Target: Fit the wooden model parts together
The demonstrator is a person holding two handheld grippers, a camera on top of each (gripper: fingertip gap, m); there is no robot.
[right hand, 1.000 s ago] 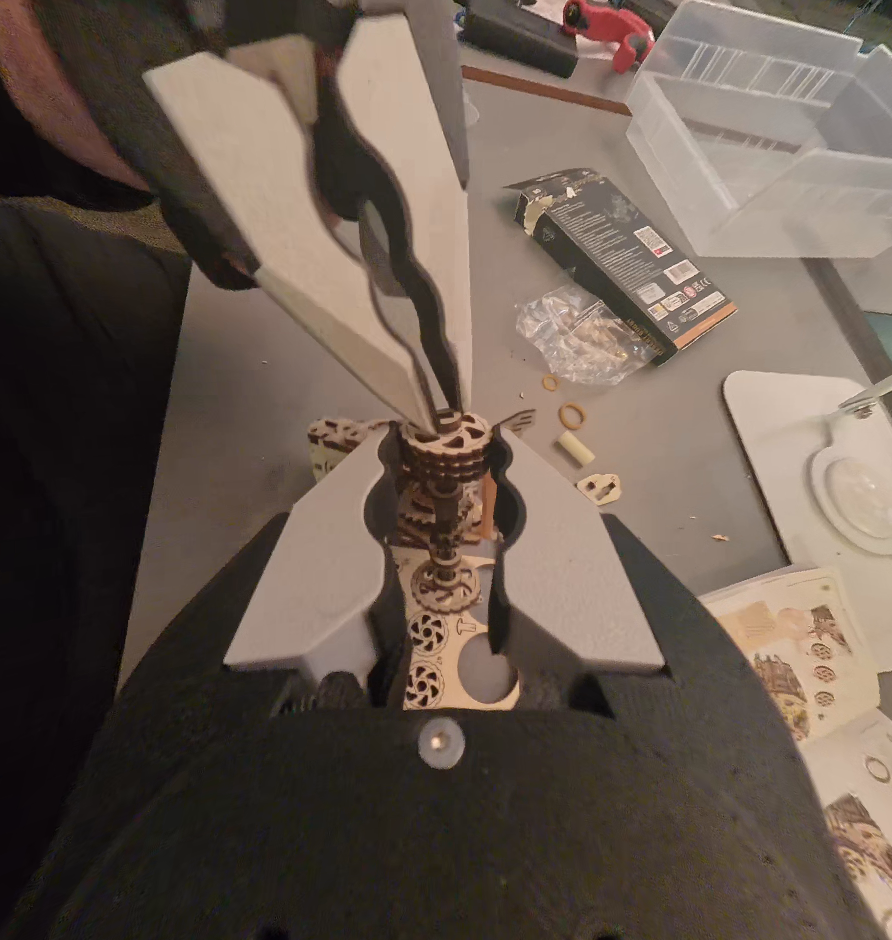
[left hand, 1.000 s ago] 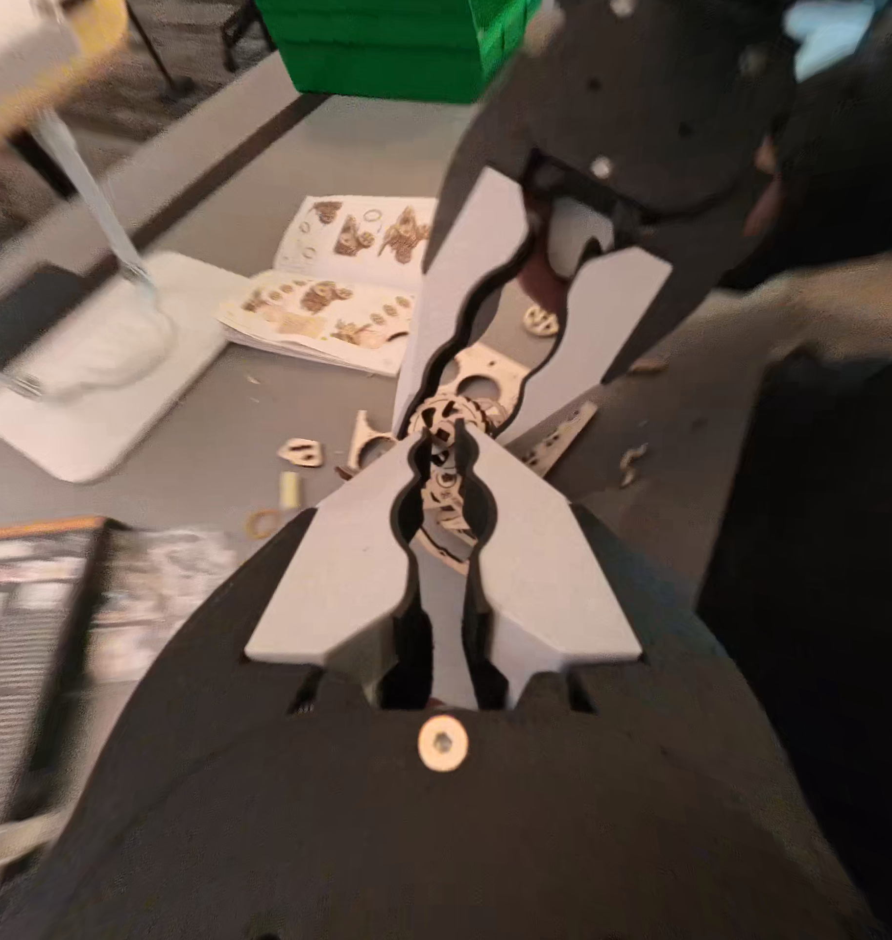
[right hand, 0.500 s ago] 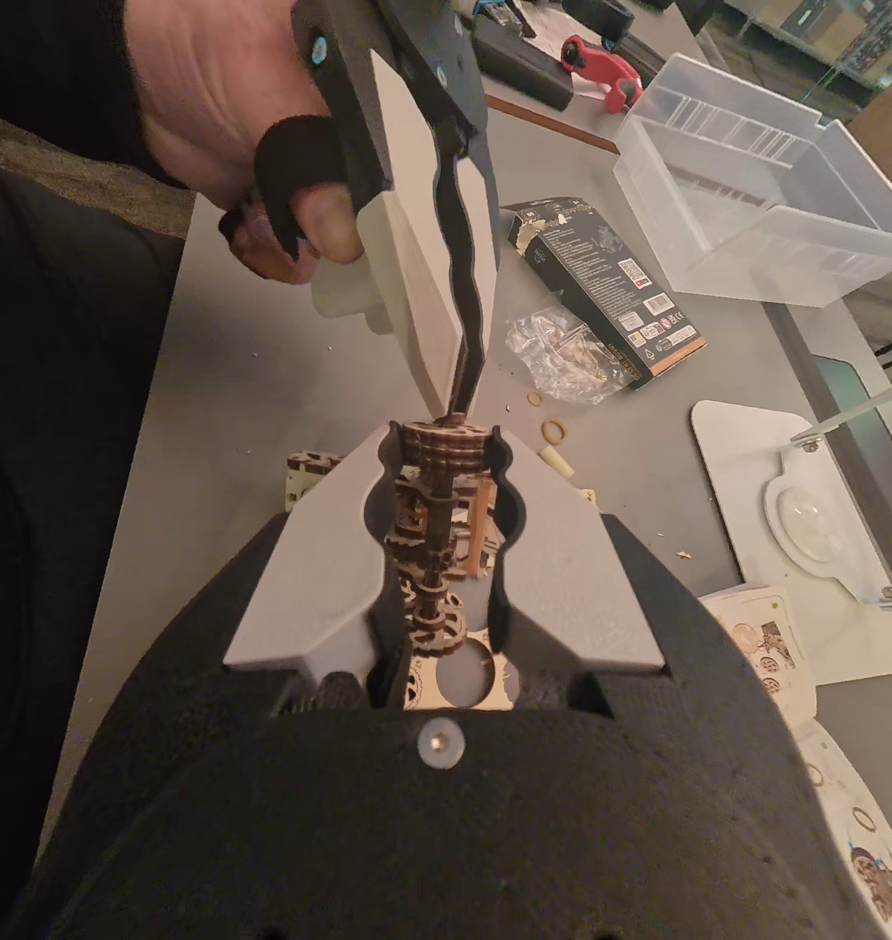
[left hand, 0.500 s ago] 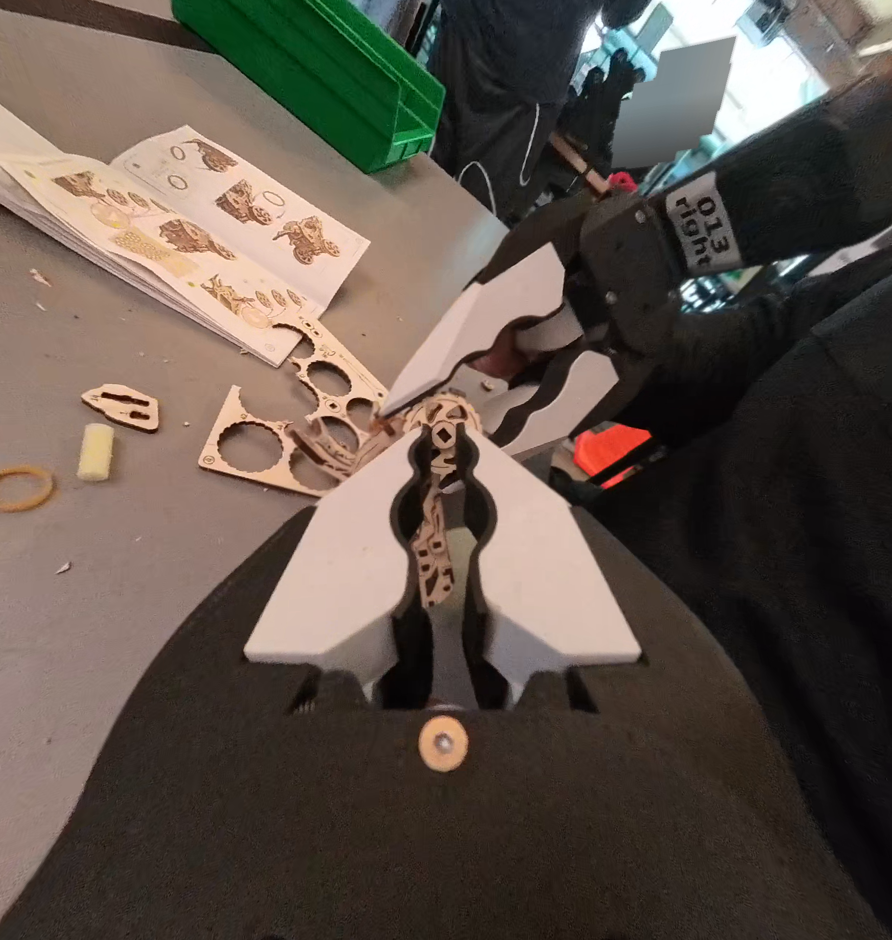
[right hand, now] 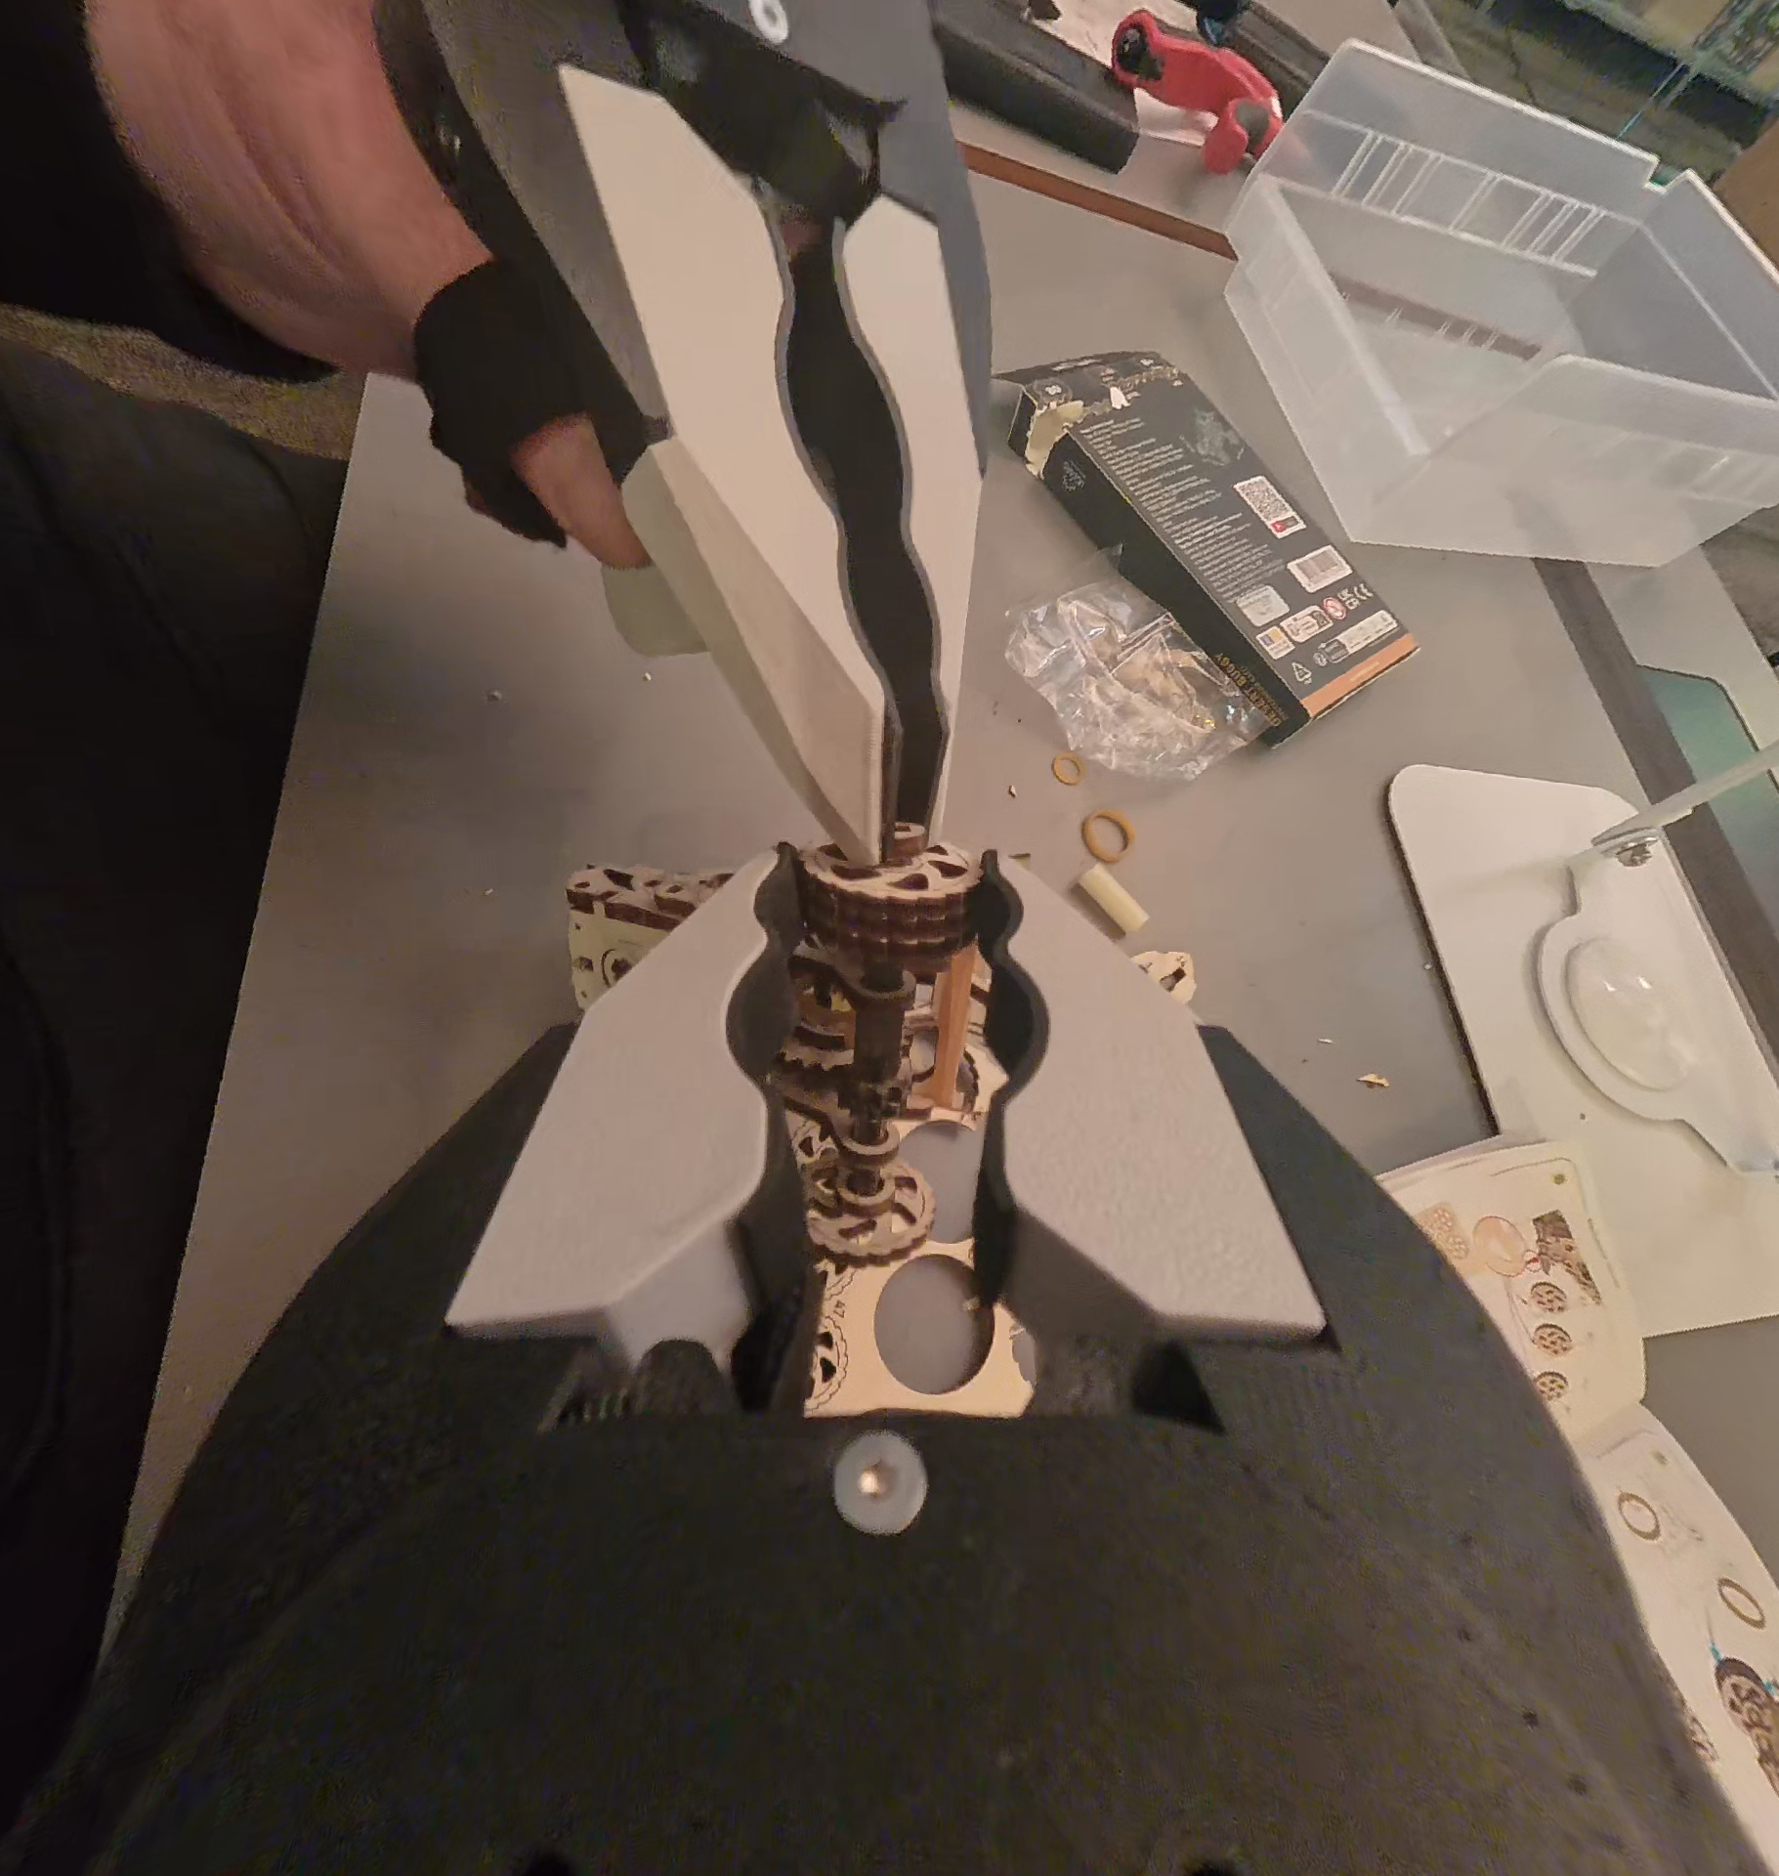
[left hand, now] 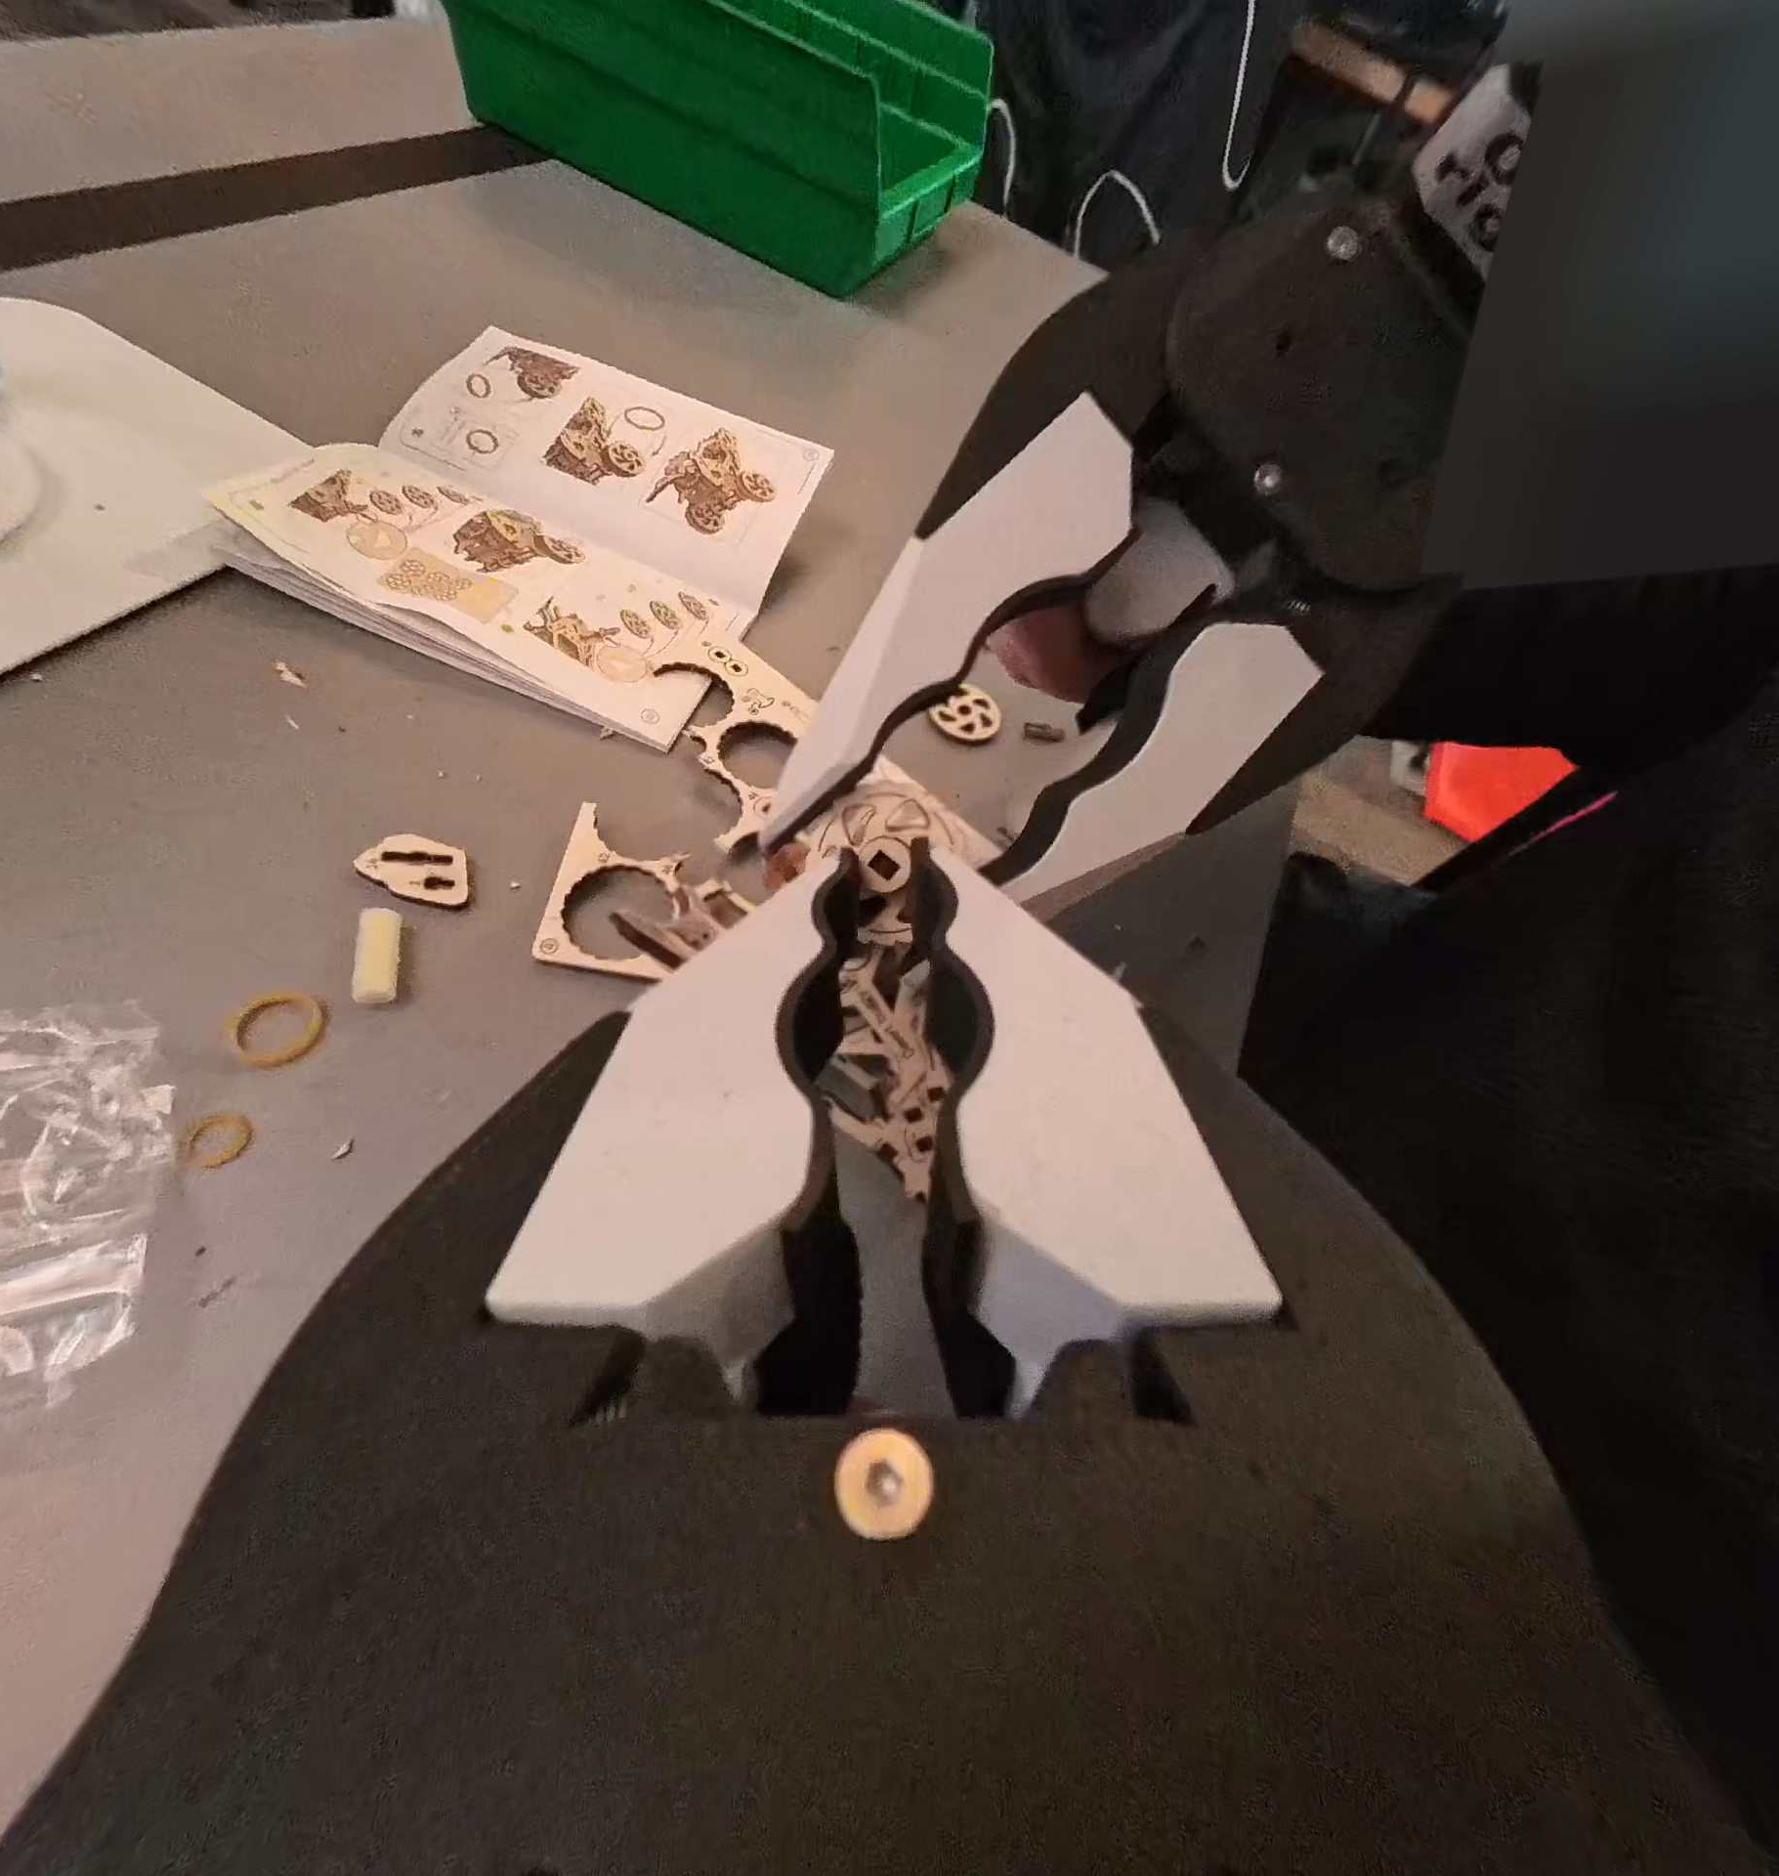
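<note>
My right gripper (right hand: 885,883) is shut on a wooden gear-and-wheel assembly (right hand: 880,914), a stack of gears on a dark axle, held above the grey table. My left gripper (right hand: 900,812) comes down from above, nearly shut on a small dark wooden peg (right hand: 905,839) at the top of the wheel. In the left wrist view my left gripper (left hand: 883,878) has its tips at the wheel's square-holed hub (left hand: 883,865). The right gripper (left hand: 895,843) reaches in from the upper right and clamps the wheel's rim. A gloved hand (right hand: 520,447) holds the left gripper.
An open instruction booklet (left hand: 520,528), cut-out wooden sheets (left hand: 611,914), rubber bands (left hand: 276,1027), a foam piece (left hand: 375,954) and a plastic bag (left hand: 43,1167) lie on the table. A green bin (left hand: 743,122) stands behind. A black box (right hand: 1210,528), a clear plastic container (right hand: 1535,335) and a white magnifier base (right hand: 1575,964) are to the right.
The left gripper has swung and tilted around the wheel, so its view of the table shifted. Both grippers have stayed together at the wheel's top, each still holding its part.
</note>
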